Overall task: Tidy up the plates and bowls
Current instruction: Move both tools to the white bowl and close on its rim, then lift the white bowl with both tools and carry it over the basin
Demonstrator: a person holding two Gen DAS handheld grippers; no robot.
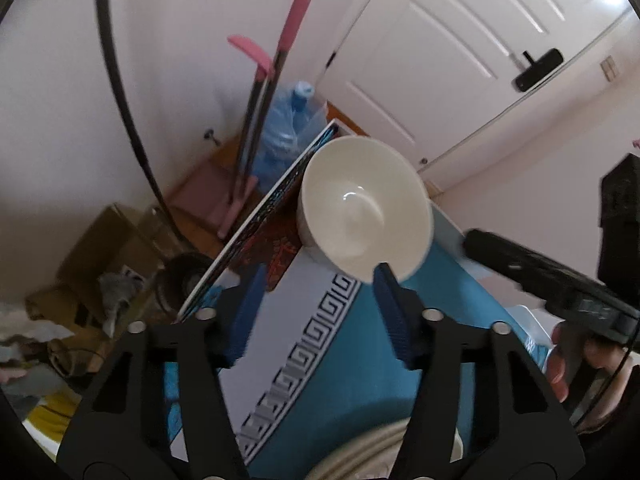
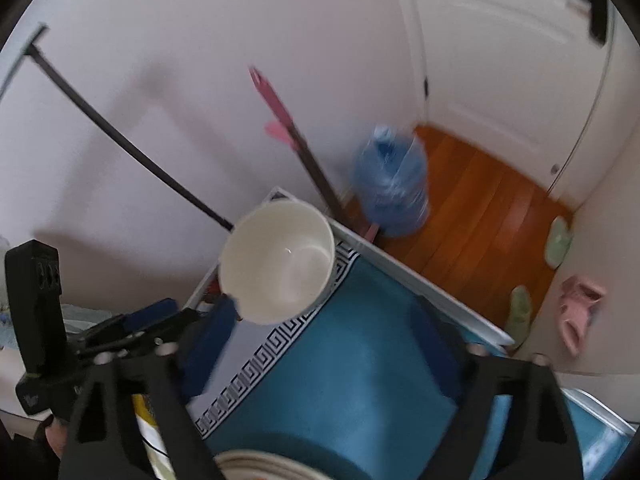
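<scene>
With both my left tool (image 1: pixel 318 312) and right tool (image 2: pixel 320 344) released and empty, a blurred, hasty reach could knock the glossy white ceramic bowl (image 1: pixel 366 210) off the blue-clothed tabletop's (image 1: pixel 360 360) far corner.

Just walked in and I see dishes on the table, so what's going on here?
A person holds a two-finger gripper in each hand over a table with a teal, key-patterned cloth. The left gripper has one blue finger at the rim of a white ceramic bowl near the table's far edge; whether it grips is unclear. The right gripper hangs open and empty. A stack of cream plates sits nearest the cameras.
</scene>
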